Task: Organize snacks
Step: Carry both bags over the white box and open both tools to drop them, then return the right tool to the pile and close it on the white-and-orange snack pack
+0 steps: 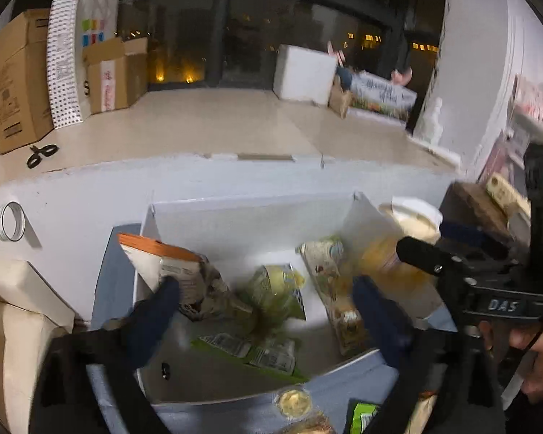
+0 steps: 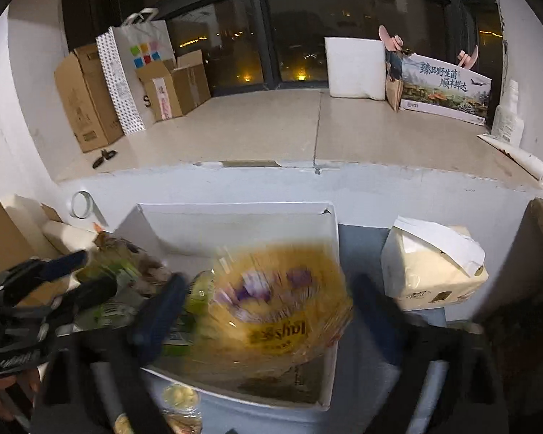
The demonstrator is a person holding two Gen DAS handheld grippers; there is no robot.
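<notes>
Left gripper [image 1: 268,311] held wide over white box [image 1: 249,217], nothing between its fingers, green bag [image 1: 277,289] and orange-topped bag [image 1: 173,264] lying inside, yellow chip bag [image 2: 278,303] blurred in box, between spread right gripper [image 2: 271,314] fingers, contact unclear.

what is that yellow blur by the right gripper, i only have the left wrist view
Observer: A yellow chip bag. The right wrist view shows a Lay's logo on it, upside down.
Operator: is it gripped
Observer: It doesn't look so. The right gripper is open, with its fingers spread wide on either side of the blurred bag.
Operator: where is it exactly
Observer: Over the right half of the white box, not outside its wall.
</notes>
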